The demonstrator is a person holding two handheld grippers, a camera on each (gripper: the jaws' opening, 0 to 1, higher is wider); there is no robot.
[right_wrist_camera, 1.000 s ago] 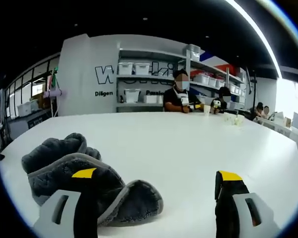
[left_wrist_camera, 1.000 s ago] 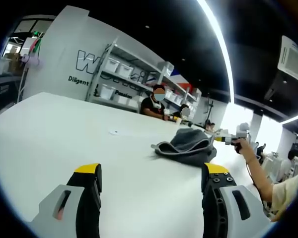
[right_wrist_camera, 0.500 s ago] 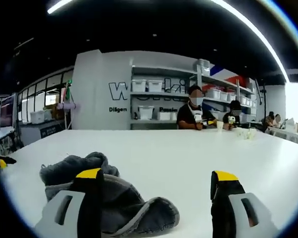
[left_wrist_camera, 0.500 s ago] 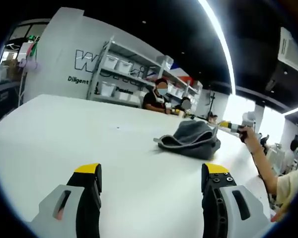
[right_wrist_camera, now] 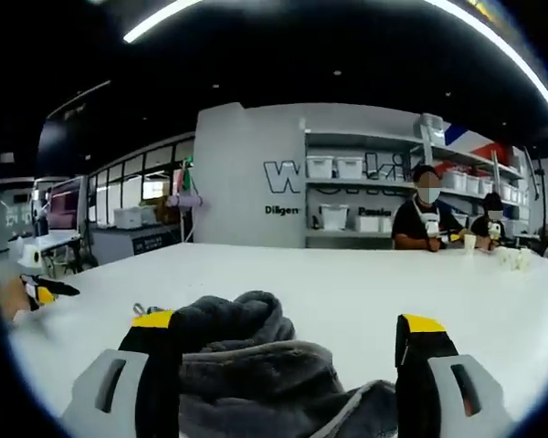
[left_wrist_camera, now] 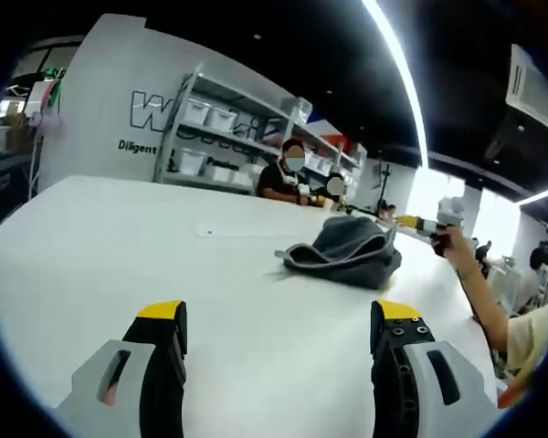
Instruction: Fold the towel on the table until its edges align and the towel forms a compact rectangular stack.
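Both grippers' jaws spread wide, holding nothing; crumpled towel (right_wrist_camera: pixel 256 365) between the right's.

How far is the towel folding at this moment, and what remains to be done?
Nothing looks done: the grey towel lies in a crumpled heap on the white table, with no aligned edges. In hand: the right gripper is open just above the heap, holding nothing; the left gripper is open over bare table, apart from the towel. Left: spread it, fold it, and align its edges into a compact rectangle.
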